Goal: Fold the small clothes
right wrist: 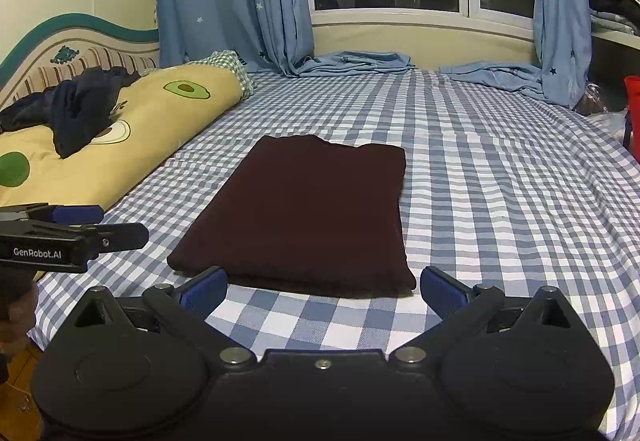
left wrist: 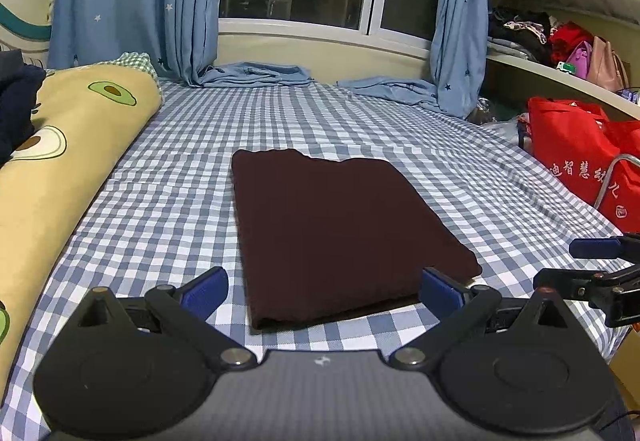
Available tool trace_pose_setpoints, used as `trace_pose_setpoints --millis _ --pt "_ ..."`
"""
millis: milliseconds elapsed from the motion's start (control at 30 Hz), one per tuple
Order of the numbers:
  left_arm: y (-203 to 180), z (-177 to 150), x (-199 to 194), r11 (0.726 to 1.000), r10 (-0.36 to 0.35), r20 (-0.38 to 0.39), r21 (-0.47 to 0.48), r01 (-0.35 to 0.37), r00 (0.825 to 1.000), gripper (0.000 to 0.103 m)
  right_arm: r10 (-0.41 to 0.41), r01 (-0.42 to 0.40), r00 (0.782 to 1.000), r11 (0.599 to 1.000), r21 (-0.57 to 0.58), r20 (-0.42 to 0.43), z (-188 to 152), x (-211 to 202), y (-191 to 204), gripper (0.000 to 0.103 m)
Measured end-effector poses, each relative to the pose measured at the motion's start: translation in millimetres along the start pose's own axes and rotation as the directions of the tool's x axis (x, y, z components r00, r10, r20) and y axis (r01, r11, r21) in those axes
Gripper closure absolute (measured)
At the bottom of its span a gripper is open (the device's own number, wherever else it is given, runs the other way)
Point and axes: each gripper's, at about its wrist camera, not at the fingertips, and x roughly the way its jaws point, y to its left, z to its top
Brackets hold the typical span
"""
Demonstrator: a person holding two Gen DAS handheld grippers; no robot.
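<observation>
cloth (left wrist: 340, 233): mid-frame, just ahead of both grippers, long axis ran away from them
left gripper (left wrist: 322, 291): spread, empty
right gripper (right wrist: 322, 291): spread, empty, about equally near

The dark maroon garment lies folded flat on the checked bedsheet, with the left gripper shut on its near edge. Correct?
Not quite. The left gripper is open and holds nothing, as the left wrist view shows. The dark maroon garment does lie folded flat on the checked bedsheet.

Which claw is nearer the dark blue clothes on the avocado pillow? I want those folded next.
Left. The left claw is open beside the pillow where the dark blue clothes lie; the right claw, open too, hovers at the folded maroon garment.
</observation>
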Motion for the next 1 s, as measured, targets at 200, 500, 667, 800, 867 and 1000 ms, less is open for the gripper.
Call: trace_pose_setpoints --millis 200,500,667,800,867,1000 --pt "-3.5 0.1 0.2 1.0 0.014 -0.012 -0.002 -0.014 1.0 0.001 0.012 -0.012 1.0 1.0 0.018 -0.007 -1.4 1.1 -2.0 0.001" --pt "-10.1 -3.2 1.8 0.999 0.03 -0.052 -0.024 -0.031 0.998 0.001 0.006 -0.005 1.0 1.0 0.023 -0.009 -4.8 -0.8 -7.1 0.001" --pt "-20.5 -3.7 2.1 0.999 0.046 -0.061 -0.006 -0.046 0.997 0.001 0.007 -0.007 1.0 0.999 0.041 -0.004 -6.0 -2.7 -15.2 0.001" --pt "-30.1 -3.1 1.6 0.999 0.052 -0.067 0.001 -0.052 0.996 0.001 0.008 -0.008 1.0 0.998 0.055 -0.002 -7.9 -3.9 -20.9 0.001" --pt "-34.9 -3.0 1.1 0.998 0.063 -0.066 0.006 -0.063 0.996 0.001 0.018 -0.018 1.0 0.998 0.054 0.0 -8.5 -5.0 -23.7 0.001" --pt "-43.9 -2.5 0.0 0.998 0.063 -0.067 0.016 -0.062 0.996 0.001 0.013 -0.014 1.0 0.999 0.034 0.015 -8.5 -9.2 -27.7 0.001"
